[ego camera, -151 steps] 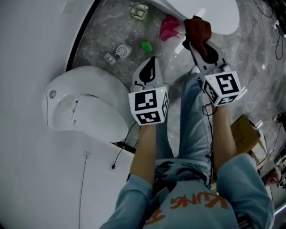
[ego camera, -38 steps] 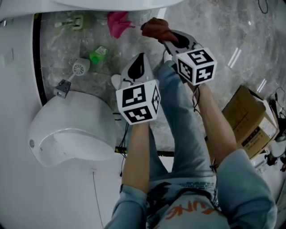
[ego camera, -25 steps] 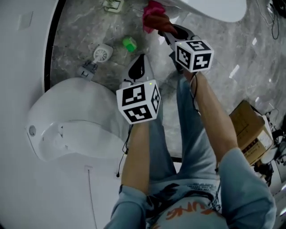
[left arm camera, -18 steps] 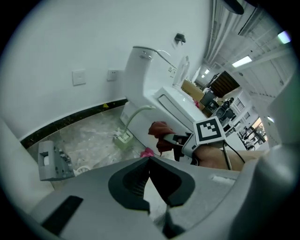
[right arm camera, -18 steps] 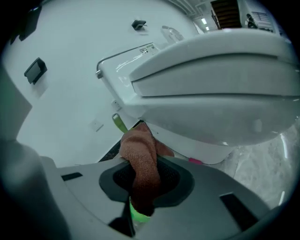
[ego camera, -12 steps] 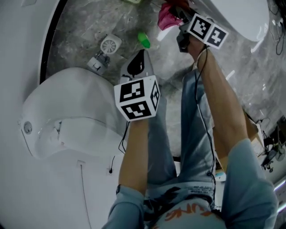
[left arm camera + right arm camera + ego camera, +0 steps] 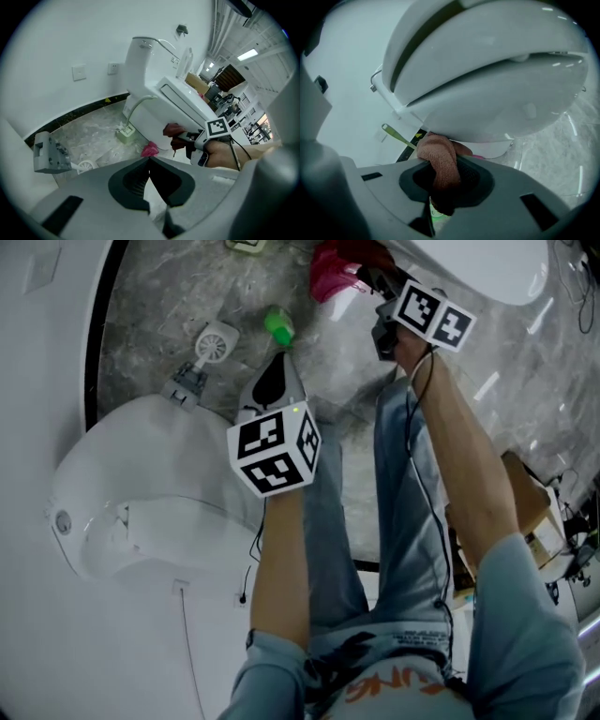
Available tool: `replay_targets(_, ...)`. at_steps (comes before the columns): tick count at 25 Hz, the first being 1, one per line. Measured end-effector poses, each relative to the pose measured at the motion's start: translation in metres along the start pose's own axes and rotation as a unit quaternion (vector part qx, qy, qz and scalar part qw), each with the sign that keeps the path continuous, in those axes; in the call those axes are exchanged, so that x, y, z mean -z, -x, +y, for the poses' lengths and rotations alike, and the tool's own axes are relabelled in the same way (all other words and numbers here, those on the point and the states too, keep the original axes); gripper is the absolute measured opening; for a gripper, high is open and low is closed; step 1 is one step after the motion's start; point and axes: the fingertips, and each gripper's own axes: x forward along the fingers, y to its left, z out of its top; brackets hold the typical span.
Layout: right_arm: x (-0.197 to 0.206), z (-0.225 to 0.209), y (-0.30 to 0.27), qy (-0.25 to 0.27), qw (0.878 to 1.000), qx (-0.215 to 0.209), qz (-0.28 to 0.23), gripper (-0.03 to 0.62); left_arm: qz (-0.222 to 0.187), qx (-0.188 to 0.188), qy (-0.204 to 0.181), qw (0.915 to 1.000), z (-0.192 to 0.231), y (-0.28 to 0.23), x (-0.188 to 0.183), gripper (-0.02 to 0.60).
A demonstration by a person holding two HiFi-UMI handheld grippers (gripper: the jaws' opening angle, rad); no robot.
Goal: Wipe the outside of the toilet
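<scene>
Rust-brown cloth [image 7: 439, 159] is now pressed up under the bowl of the toilet [image 7: 487, 70], clamped tight in the right gripper [image 7: 443, 180]. A second and a half ago that cloth was being carried over the knee, well short of the toilet. Since then it has been swung forward to the toilet's curved outer wall and kept there for the last half second. Contact looks made, and the wiping stroke is judged to be only starting, with most of the outside yet to be covered.

The left gripper [image 7: 149, 163] is held back from the toilet, jaws closed together with nothing between them, and it has barely been shifted.

On the grey marble floor [image 7: 150, 306] a pink rag [image 7: 328, 276] is seen just beside the toilet's base, close to the working cloth, where it could be snagged on a low sweep. A green bottle [image 7: 277, 326] is lying further out from the toilet. A white-and-green holder [image 7: 125, 134] is parked near the toilet's base on the wall side. A second toilet [image 7: 141, 484] is stood well apart from the toilet, and a cardboard box [image 7: 532, 512] is set well apart on the other side. The person's legs [image 7: 403, 484] are planted in front of the toilet, so reach round its far side may be cramped.
</scene>
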Motion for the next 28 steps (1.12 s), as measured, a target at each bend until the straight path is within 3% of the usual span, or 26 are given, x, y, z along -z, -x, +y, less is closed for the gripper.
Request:
replay_targets(11,-0.001,-0.071,0.041,-0.016,1.0,0.004,0.01,0.067,0.032,0.027,-0.072,0.9966,-0.091,-0.027,0.019,0.0)
replay_targets(18,-0.01,-0.124,0.073,-0.013,0.999,0.006,0.029,0.067,0.056,0.016,-0.102,0.993,-0.14,-0.044,0.034,0.001)
replay_targets(24,-0.027,-0.178,0.098,0.031,0.998,0.014,0.05,0.067,0.065,0.028,-0.127,0.9894,-0.212,-0.069,0.034,0.0)
replay_targets(28,-0.047,-0.217,0.115,0.033,0.998,0.019,0.048,0.067,0.069,0.049,-0.152,0.9847,-0.274,-0.088,0.033,0.0)
